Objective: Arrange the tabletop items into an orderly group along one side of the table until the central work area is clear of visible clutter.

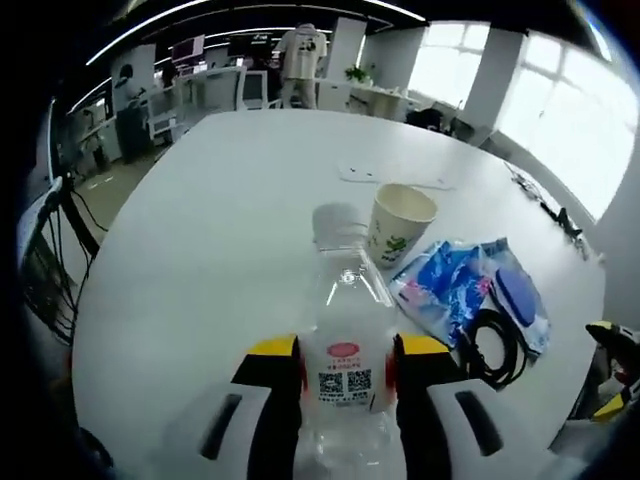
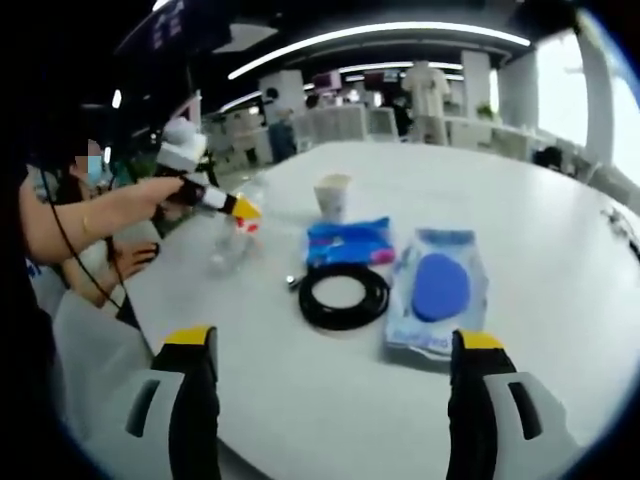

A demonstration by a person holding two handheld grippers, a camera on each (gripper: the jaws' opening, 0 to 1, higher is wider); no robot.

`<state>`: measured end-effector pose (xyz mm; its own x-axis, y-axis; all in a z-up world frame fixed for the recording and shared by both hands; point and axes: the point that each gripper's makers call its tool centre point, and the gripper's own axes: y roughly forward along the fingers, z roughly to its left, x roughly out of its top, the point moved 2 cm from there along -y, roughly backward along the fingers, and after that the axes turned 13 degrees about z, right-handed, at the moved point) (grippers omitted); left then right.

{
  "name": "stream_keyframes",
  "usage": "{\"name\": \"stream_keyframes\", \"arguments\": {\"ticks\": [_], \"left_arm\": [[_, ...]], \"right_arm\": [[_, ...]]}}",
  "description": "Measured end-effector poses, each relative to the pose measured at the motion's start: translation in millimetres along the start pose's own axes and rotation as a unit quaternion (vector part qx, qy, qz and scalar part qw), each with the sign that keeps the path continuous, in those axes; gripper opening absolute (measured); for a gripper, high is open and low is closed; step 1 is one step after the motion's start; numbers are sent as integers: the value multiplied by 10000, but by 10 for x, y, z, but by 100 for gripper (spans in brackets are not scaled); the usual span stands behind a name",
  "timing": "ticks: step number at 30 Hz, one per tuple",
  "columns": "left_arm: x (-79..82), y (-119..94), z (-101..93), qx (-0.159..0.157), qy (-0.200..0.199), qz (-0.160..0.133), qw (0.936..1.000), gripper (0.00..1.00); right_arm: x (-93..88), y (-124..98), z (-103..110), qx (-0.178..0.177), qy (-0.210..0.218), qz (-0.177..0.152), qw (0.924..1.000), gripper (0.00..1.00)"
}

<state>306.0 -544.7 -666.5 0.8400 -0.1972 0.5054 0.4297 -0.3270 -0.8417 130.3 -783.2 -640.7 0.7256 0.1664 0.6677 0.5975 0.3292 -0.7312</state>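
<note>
One clear plastic water bottle (image 1: 345, 350), capped, upright, label with two QR codes facing the camera. The left gripper (image 1: 345, 375) pinches it at label height, yellow-tipped fingers (image 1: 272, 352) pressed to either side.

On the white desk (image 1: 220, 230), counted from the left gripper view:
- one paper cup (image 1: 398, 222), open, just beyond the bottle
- one blue-and-white printed packet (image 1: 440, 280), lying flat beside the cup
- one clear pouch holding a blue oval pad (image 1: 517, 295), touching the printed packet
- one black cable coil (image 1: 497, 345), near edge, overlapping the packets

Right gripper view shows the same group from the opposite side: cup (image 2: 333, 195) farthest, printed packet (image 2: 348, 243) in front of it, cable coil (image 2: 344, 295) closer, pouch (image 2: 436, 290) to its right. The bottle (image 2: 232, 240) hangs tilted to their left in the left gripper (image 2: 243, 209), a person's hand (image 2: 160, 192) behind it.

Right gripper (image 2: 335, 400): fingers (image 2: 195, 385) spread wide, holding nothing, low over the near desk edge.

Background: open office, one standing person (image 1: 301, 55).
</note>
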Motion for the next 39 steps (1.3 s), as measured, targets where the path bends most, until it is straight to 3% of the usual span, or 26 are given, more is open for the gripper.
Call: {"name": "stream_keyframes", "arguments": {"ticks": [7, 13, 18, 22, 28, 39], "left_arm": [[57, -108, 46, 112, -14, -457, 9989, 34], [105, -176, 34, 173, 354, -1018, 9940, 34], [65, -193, 31, 151, 418, -1075, 9932, 34], [22, -227, -7, 190, 758, -1390, 9872, 35], [-102, -317, 12, 378, 484, -1757, 9825, 35], [-286, -398, -54, 885, 287, -2051, 9743, 35]], "right_arm": [[19, 13, 22, 29, 61, -41, 10000, 94], [25, 17, 39, 55, 46, -31, 10000, 94], [23, 26, 51, 64, 36, -9, 10000, 94], [27, 26, 69, 82, 28, -18, 10000, 94], [29, 18, 50, 27, 4, -27, 10000, 94], [41, 25, 77, 58, -33, -46, 10000, 94]]}}
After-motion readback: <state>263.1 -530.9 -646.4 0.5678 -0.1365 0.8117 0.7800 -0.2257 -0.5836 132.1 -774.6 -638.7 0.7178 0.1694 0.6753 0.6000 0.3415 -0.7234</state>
